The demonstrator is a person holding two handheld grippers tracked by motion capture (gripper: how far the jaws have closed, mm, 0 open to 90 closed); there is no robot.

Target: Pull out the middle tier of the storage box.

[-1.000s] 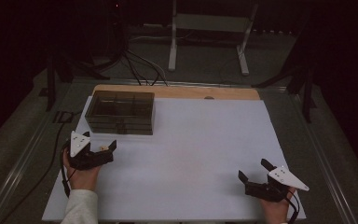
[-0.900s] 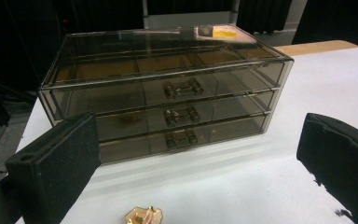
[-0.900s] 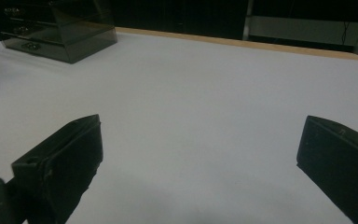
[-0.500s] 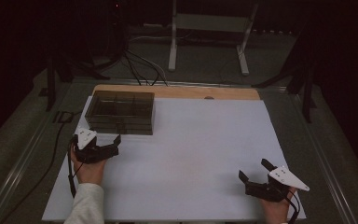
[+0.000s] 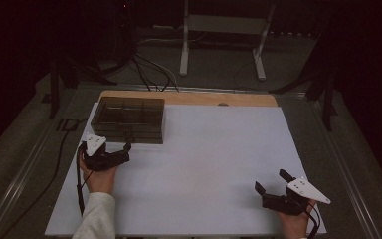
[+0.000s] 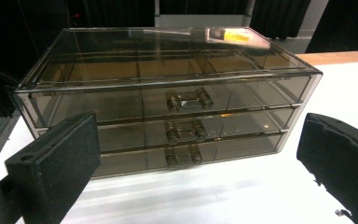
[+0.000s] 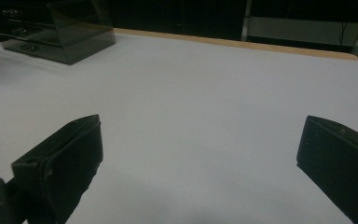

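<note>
A smoky see-through drawer box (image 5: 129, 119) stands at the far left of the white table top (image 5: 214, 149). In the left gripper view the box (image 6: 168, 88) has three shut drawers stacked, each with a small handle: top (image 6: 189, 99), middle (image 6: 184, 131), bottom (image 6: 182, 155). My left gripper (image 5: 122, 149) is open just in front of the box, its jaws wide apart (image 6: 198, 144) and facing the drawer fronts without touching them. My right gripper (image 5: 271, 180) rests open near the front right corner, jaws apart over bare table (image 7: 200, 149), with the box (image 7: 58, 32) far off.
A wooden strip (image 5: 194, 98) runs along the table's far edge. Beyond it stand a metal stand (image 5: 219, 30) and loose cables (image 5: 149, 69) on the dark floor. A cable (image 5: 79, 184) trails from my left gripper.
My left gripper has moved forward and to the right, closer to the front of the drawer box. The right gripper has stayed where it was.
</note>
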